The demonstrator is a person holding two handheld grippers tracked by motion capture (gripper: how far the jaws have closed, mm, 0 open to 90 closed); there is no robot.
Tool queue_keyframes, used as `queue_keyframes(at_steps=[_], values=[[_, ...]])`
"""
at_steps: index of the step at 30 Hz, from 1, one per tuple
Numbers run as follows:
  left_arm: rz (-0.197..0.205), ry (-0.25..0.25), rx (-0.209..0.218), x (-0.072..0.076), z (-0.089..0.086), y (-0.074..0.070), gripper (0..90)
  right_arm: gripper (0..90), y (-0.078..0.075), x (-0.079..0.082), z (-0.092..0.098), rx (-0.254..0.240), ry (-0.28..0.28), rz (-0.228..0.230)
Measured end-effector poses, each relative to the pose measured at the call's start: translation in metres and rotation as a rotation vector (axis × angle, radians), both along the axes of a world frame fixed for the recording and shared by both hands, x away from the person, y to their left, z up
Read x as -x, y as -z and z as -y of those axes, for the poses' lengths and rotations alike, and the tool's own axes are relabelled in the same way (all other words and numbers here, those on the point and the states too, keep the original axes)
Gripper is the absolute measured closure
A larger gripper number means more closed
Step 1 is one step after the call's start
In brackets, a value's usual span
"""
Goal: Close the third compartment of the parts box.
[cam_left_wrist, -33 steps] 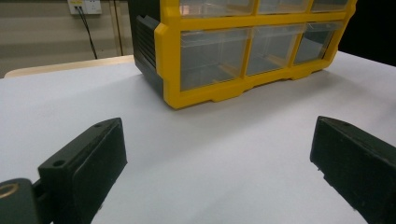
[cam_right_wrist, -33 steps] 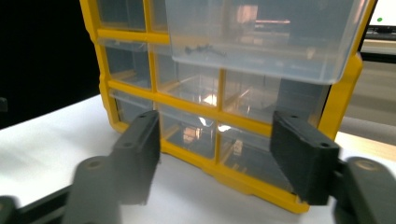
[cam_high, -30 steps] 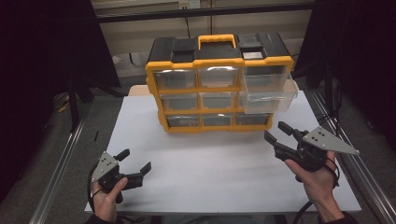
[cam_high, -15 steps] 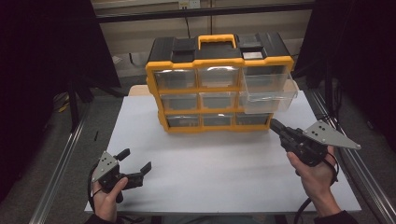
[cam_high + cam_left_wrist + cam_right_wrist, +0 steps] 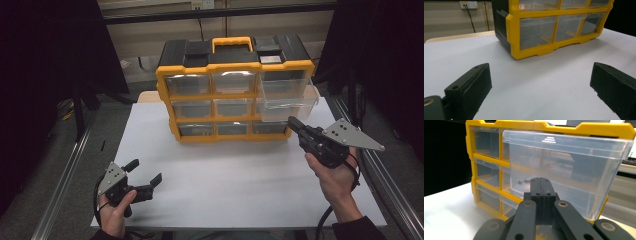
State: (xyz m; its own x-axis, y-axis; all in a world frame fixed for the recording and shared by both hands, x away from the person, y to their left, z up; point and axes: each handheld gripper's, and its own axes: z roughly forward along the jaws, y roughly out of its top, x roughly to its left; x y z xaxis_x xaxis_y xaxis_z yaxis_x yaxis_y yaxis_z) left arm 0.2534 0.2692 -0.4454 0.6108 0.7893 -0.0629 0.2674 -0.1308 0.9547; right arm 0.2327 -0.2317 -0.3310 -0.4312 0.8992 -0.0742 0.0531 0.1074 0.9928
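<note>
since the earlier frame the right gripper has closed empty and risen toward the pulled-out clear drawer of the yellow organizer. left gripper rests open. next, probably push the drawer shut squarely.

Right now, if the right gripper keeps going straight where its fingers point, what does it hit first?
Most likely the pulled-out clear drawer: the right gripper, shut and empty, aims at its front wall. The remaining gap is hard to judge.
</note>
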Motion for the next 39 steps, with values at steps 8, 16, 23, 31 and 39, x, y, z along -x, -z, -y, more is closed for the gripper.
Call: queue_keyframes(at_steps=[8, 16, 23, 31, 39], values=[[-0.001, 0.000, -0.001, 0.000, 0.000, 0.000, 3.5, 90.0, 0.000, -0.007, 0.002, 0.007, 0.018, 0.016], [0.000, 0.003, -0.002, 0.000, 0.000, 0.000, 3.5, 90.0, -0.001, -0.013, -0.002, 0.022, 0.017, 0.019], [0.000, 0.003, 0.001, 0.000, 0.001, 0.000, 3.5, 90.0, -0.001, -0.016, -0.002, 0.018, 0.028, 0.018], [0.001, 0.004, 0.002, 0.000, 0.000, 0.000, 3.5, 90.0, -0.002, -0.023, -0.001, 0.012, 0.037, 0.021], [-0.004, 0.004, 0.008, -0.002, 0.001, 0.000, 3.5, 90.0, -0.002, -0.032, -0.001, 0.002, 0.031, 0.018]])
